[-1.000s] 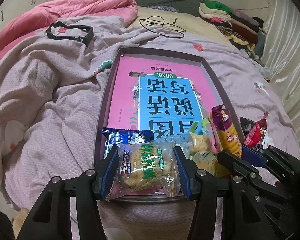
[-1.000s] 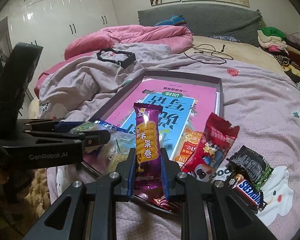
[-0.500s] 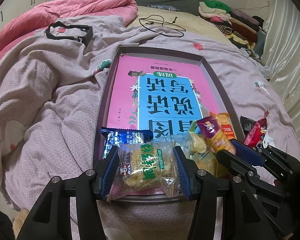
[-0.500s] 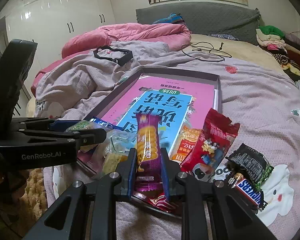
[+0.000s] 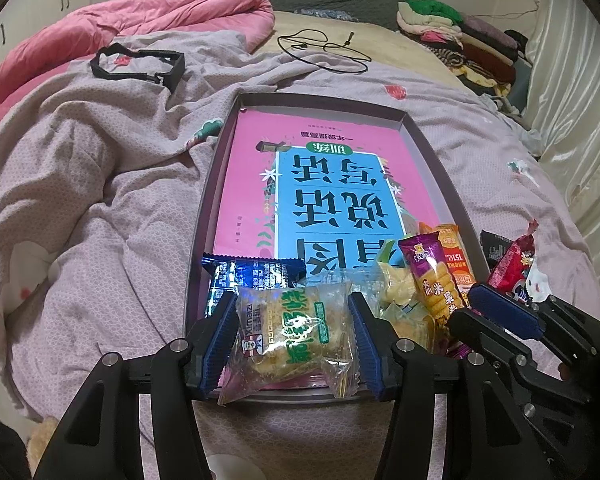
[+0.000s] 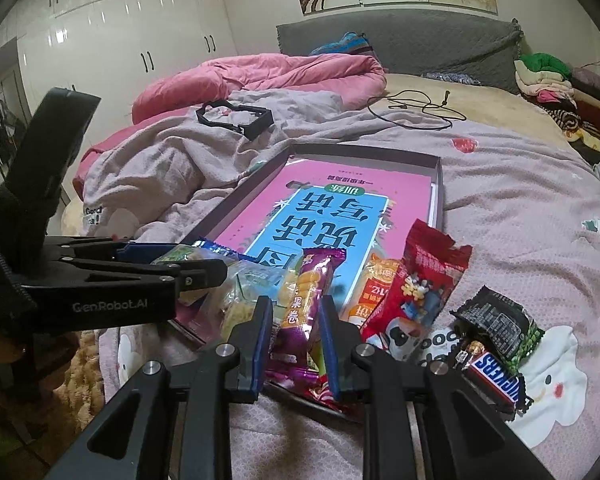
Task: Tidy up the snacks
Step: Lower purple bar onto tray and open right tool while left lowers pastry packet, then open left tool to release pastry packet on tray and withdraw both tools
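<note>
While the left gripper [image 5: 294, 338] reaches down over the near edge of a shallow grey tray [image 5: 204, 216] on the bed, its blue-padded fingers [image 5: 220, 332] stand about half apart on either side of a clear pastry packet with green lettering [image 5: 296, 328]; the jaws are opening, and whether the pads touch the wrapper's edges I cannot tell. That packet lies at the tray's near rim, partly over a dark blue wrapped snack [image 5: 252, 276] just behind it. To its right sit a few pale yellow clear-wrapped snacks [image 5: 400, 292].

The right gripper [image 6: 296, 334] has its fingers [image 6: 260, 340] drawn nearly together, clamped on the lower part of a purple rice-roll stick packet [image 6: 308, 300], which stands tilted up over the near right corner of the tray. Just beside it an orange packet [image 6: 370, 292] lies on the tray's edge. A red packet with a panda print [image 6: 416, 296] leans against that corner, outside the tray. Further right on the pink bedsheet [image 6: 520, 208] lie a black and green packet [image 6: 496, 320] and a Snickers bar [image 6: 496, 376], touching one another and well clear of the tray.

Inside the tray a pink and blue book [image 5: 324, 184] with large Chinese characters covers most of the floor. Beyond the tray on the bed are a black plastic frame [image 5: 140, 64], a black cable [image 5: 324, 48], a pink quilt [image 5: 140, 20] and a pile of folded clothes [image 5: 456, 36]
</note>
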A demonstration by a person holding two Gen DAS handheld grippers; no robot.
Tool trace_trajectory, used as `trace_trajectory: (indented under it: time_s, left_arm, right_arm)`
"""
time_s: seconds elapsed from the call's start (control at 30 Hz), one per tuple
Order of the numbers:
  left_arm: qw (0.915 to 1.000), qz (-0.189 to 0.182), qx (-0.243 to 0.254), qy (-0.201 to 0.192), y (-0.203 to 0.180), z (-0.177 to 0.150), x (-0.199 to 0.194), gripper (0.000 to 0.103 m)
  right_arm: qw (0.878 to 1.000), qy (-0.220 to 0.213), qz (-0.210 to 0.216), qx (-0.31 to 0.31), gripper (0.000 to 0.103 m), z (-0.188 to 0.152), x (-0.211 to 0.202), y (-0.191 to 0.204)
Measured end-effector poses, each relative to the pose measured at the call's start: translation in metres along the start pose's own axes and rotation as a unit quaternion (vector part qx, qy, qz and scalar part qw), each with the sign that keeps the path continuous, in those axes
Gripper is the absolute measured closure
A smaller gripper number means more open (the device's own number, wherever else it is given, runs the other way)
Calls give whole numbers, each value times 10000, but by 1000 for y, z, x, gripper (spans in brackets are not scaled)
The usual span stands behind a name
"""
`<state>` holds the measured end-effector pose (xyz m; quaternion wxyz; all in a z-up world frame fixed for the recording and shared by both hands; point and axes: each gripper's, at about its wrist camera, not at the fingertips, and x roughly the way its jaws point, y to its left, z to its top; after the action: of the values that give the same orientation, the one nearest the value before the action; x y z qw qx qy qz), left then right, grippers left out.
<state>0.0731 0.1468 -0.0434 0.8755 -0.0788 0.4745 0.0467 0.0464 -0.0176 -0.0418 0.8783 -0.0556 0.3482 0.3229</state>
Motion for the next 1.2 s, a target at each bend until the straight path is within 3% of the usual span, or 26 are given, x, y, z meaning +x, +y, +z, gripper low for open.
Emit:
trace_trajectory:
  time_s: [0.63, 1.2]
  left_arm:
    - [10000, 7, 42, -7, -3, 1, -6, 44]
    - [9999, -32, 39, -143, -3, 6, -18, 38]
  right_arm:
    - [9999, -133, 21, -8, 75, -1, -13, -2]
    - [9996, -272, 8, 41, 65, 0, -22, -3]
